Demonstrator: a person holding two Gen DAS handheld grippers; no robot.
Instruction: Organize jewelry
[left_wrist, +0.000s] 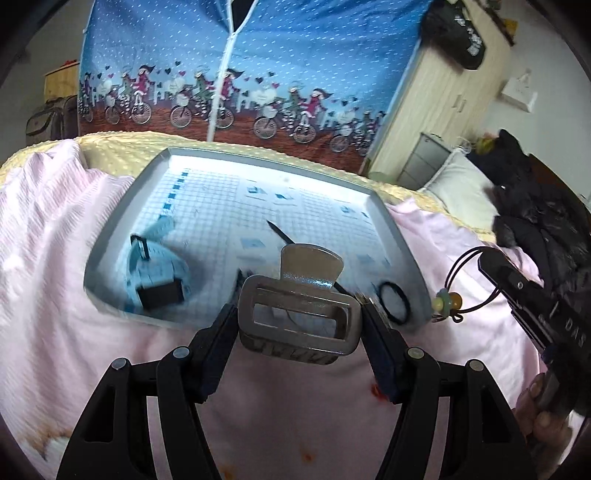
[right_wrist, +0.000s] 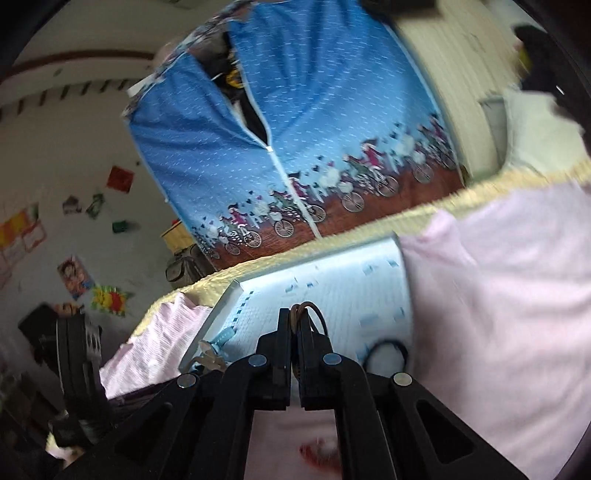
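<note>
Two claws work over a shallow grey tray (left_wrist: 402, 236) that lies on a bed spread with a pink ribbed blanket (left_wrist: 55, 221). The left claw (left_wrist: 299, 314) is clamped on a hair claw clip (left_wrist: 299, 314), a glossy taupe plastic piece with a rounded rectangular frame and a flared thumb tab; it sits squarely between the two pads, above the tray's near edge. The right claw (right_wrist: 294, 325) is closed on a thin dark elastic hair tie (left_wrist: 466, 273), pinched at its loop between the fingertips, and the tie's small round beads in yellow, green and orange hang just beside the tray's right rim. Inside the tray, on a white liner printed with a blue grid, lie a pale blue watch (left_wrist: 155, 269) with a segmented band curled into a loop, a plain black hair elastic (left_wrist: 395, 302) near the right corner, and a thin dark stick (left_wrist: 280, 236) running partly behind the clip. Behind the bed stands a blue fabric wardrobe (left_wrist: 295, 55) printed with cyclists.
</note>
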